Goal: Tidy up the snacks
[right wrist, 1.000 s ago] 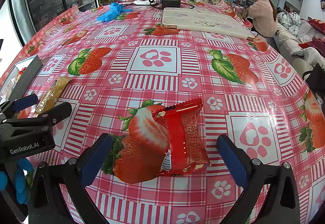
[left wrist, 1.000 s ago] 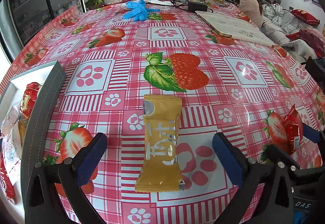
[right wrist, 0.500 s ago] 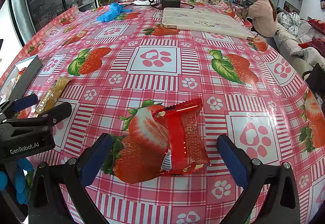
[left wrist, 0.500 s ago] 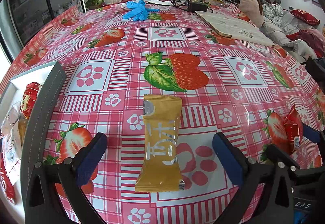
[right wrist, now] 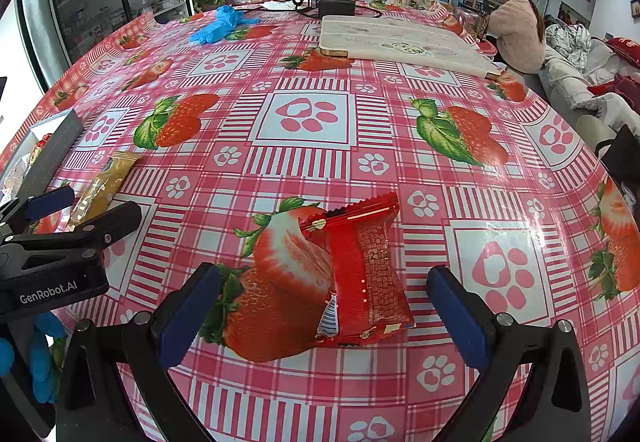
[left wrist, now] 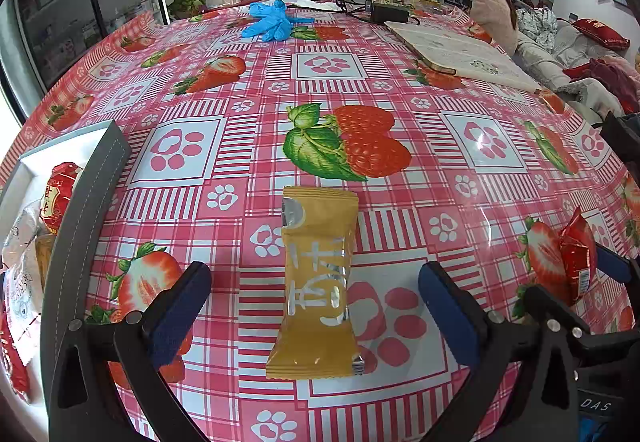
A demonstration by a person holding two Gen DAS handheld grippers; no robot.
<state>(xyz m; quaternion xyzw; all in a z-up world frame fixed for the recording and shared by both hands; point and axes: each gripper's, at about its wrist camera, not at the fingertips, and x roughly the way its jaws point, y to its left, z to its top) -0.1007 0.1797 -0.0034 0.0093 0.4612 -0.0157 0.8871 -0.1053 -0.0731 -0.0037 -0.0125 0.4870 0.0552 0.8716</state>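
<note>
**Both grippers wide open over two packets**

While neither tool grips anything, the left gripper [left wrist: 314, 298] stands with its jaws spread wide, and the yellow packet [left wrist: 316, 282] lies flat on the tablecloth [left wrist: 400, 169] between them, touching neither blue pad. The packet runs lengthwise away from the gripper, its near end about level with the fingertips and its far end well ahead of them. To the left of that gripper sits a grey-walled box [left wrist: 86, 209] with several wrapped snacks [left wrist: 56, 189] inside.

The right gripper [right wrist: 324, 306] is likewise spread wide and holds nothing. A red packet [right wrist: 362, 274] lies between its pads, nearer the right one but clear of both, its crimped far end tilted a little leftward. Off to this gripper's left the other tool appears, with the yellow packet [right wrist: 102, 185] beyond its fingers and the box [right wrist: 56, 149] farther left again.

Far ahead of both grippers, blue gloves [left wrist: 272, 23] lie crumpled, and to their right rests a flat cream mat [right wrist: 400, 43]. At the table's far right edge a person [right wrist: 516, 29] in a pale top sits.
</note>
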